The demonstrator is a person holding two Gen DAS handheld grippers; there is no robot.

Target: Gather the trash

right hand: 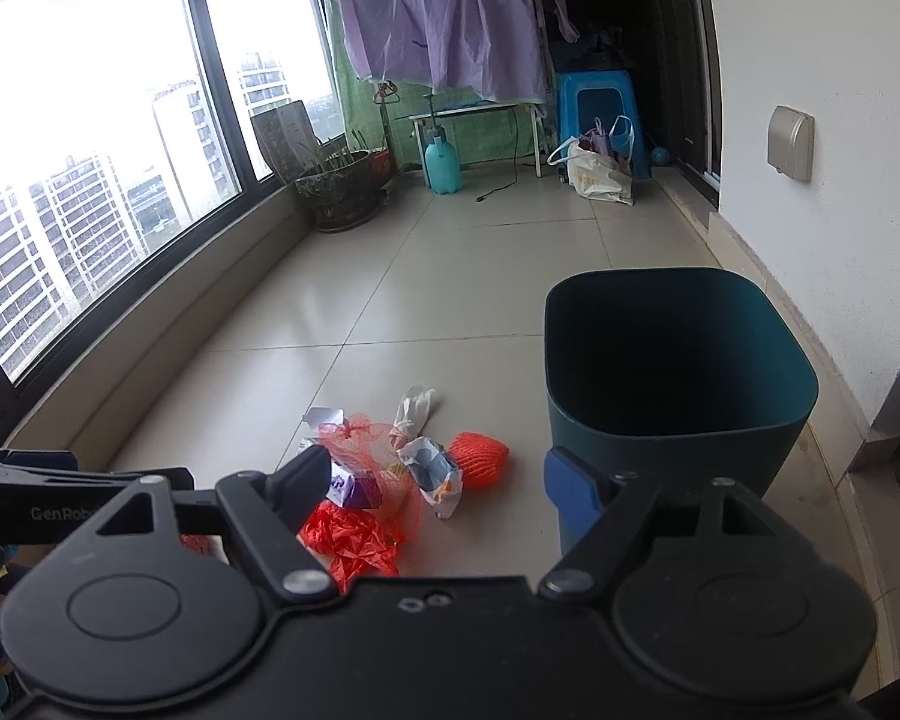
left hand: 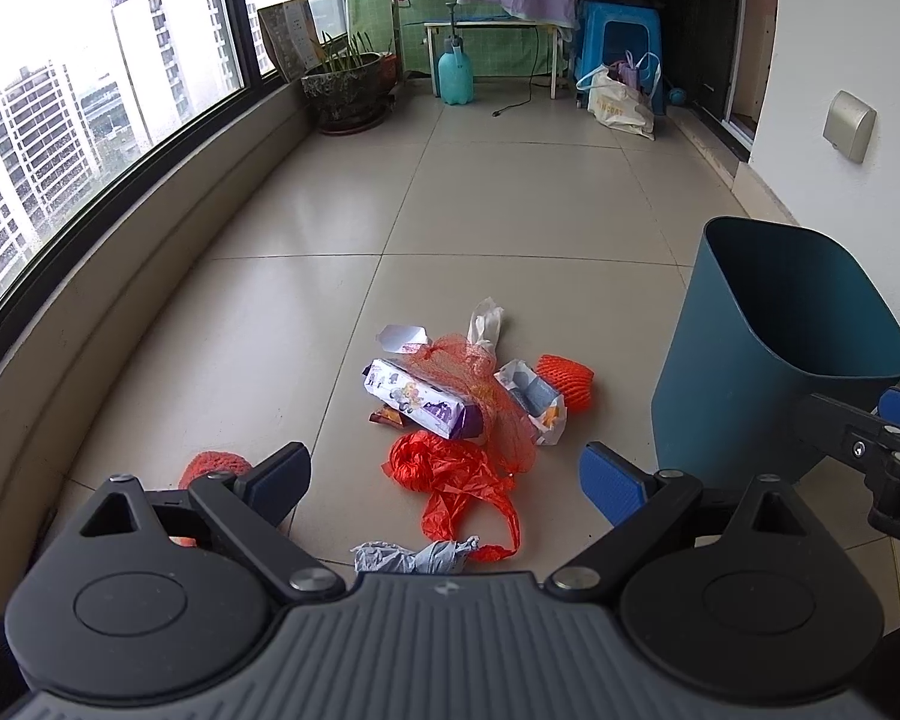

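trash [left hand: 462,414]: crumpled orange netting, wrappers, purple carton.

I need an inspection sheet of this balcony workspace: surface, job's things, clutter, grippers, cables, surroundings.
Surface: glossy beige tiled floor, dry.
Job's things: pile of trash with an orange mesh net and purple printed carton; upright dark teal plastic bin beside it, looks empty.
Clutter: white shopping bag, teal spray bottle.
Grippers: left hand-held gripper open, holds nothing; right hand-held gripper open, holds nothing.
Cables: black cord on floor.
Surroundings: large window, potted plant.
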